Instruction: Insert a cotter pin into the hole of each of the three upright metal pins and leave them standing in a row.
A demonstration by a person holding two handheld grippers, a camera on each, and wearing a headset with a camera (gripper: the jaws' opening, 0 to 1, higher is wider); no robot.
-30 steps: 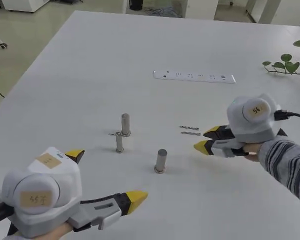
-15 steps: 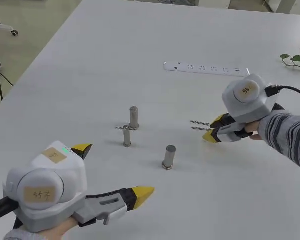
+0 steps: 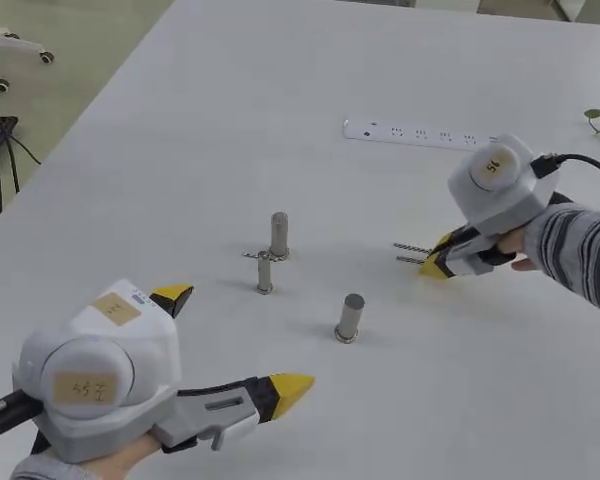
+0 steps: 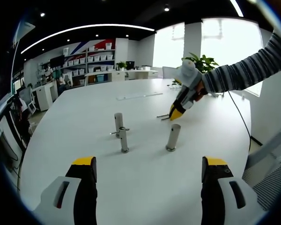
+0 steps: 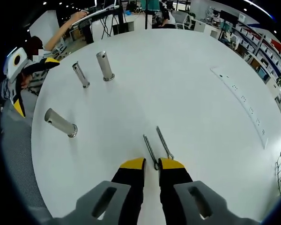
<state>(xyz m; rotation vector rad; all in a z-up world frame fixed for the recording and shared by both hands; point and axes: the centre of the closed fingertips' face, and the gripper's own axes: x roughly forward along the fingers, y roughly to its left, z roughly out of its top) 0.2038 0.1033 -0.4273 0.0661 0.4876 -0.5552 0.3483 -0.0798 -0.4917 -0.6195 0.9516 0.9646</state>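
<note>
White table (image 3: 280, 120), power strip (image 3: 420, 133); shelving (image 4: 91, 58), bright windows (image 4: 215, 42) behind.

Label (image 3: 80, 388) on left gripper (image 3: 232, 338): "55"
</note>
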